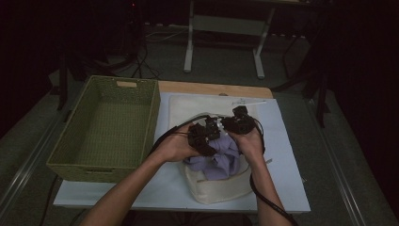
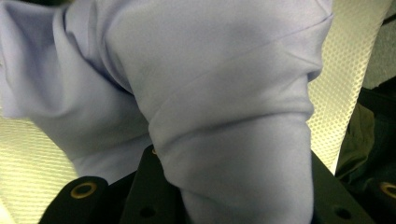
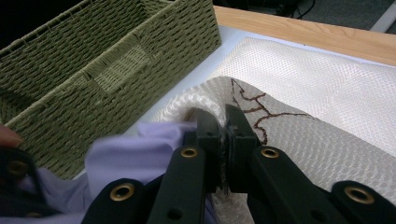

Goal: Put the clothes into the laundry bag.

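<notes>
A white mesh fabric bag (image 1: 216,190) sits on the table in front of me, with a crumpled lavender cloth (image 1: 221,160) bulging out of its mouth. My left gripper (image 1: 202,136) is on top of the cloth. In the left gripper view the lavender cloth (image 2: 210,70) is wedged between the jaws, and the left gripper (image 2: 233,182) is shut on a thick fold. My right gripper (image 1: 239,123) is at the bag's far rim. In the right gripper view this gripper (image 3: 225,116) is shut on the mesh bag's edge (image 3: 303,140), beside brown stitching, with the lavender cloth (image 3: 126,158) to its left.
An empty green wicker basket (image 1: 153,113) stands at the table's left, close to the bag, with its wall (image 3: 107,70) just beyond the cloth. A white mesh mat (image 1: 188,108) covers the table under the bag. The wooden table edge (image 1: 211,88) runs along the back.
</notes>
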Tool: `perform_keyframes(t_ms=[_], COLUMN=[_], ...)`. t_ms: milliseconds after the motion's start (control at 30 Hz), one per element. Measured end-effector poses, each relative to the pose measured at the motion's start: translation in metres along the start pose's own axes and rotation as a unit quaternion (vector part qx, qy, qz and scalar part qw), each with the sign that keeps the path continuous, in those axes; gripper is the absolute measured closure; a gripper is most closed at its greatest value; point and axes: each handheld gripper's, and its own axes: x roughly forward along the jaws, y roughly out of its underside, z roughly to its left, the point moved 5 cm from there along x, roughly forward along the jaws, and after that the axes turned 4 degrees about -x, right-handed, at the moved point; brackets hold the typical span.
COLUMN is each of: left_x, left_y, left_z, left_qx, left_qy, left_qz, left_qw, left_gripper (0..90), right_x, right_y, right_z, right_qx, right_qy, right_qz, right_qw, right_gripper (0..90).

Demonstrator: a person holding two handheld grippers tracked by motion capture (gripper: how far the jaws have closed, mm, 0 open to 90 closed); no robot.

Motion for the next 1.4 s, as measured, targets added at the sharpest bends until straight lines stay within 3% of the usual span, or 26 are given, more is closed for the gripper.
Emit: perform_keyframes(t_ms=[167,333,533,700,833,1000,1233,1400], left_x=[0.015,0.031,0.044,0.050,0.047,0.037,0.017,0.008], left_y=[0.007,0.016,0.018,0.022,0.022,0.021,0.021,0.023], left_z=[0.002,0.009,0.009,0.013,0.012,0.011,0.013,0.012], left_qx=[-0.012,-0.016,-0.022,-0.038,-0.046,-0.049,-0.058,-0.060], left_qy=[0.005,-0.023,-0.023,-0.007,0.014,0.011,0.022,0.022], left_qz=[0.011,0.036,0.025,0.018,0.007,-0.023,-0.071,-0.088], left_qw=[0.9998,0.9990,0.9992,0.9991,0.9988,0.9985,0.9955,0.9941], left_gripper=[70.2,69.5,67.8,55.5,44.1,29.5,23.9,21.6], right_x=[0.000,0.002,0.006,0.006,0.007,0.006,0.006,0.006], right_y=[0.000,0.000,0.001,0.002,0.003,0.004,0.004,0.004], right_z=[0.001,0.002,0.004,0.003,0.003,0.002,0.002,0.001], right_qx=[-0.001,-0.001,-0.003,0.000,-0.001,0.000,0.001,0.001], right_qy=[0.000,-0.002,-0.003,-0.003,-0.003,-0.003,-0.003,-0.003], right_qz=[0.000,0.001,0.002,0.004,0.004,0.005,0.006,0.004], right_qw=[1.0000,1.0000,1.0000,1.0000,1.0000,1.0000,1.0000,1.0000], right_gripper=[86.7,86.7,86.7,86.7,86.7,86.7,86.6,86.7])
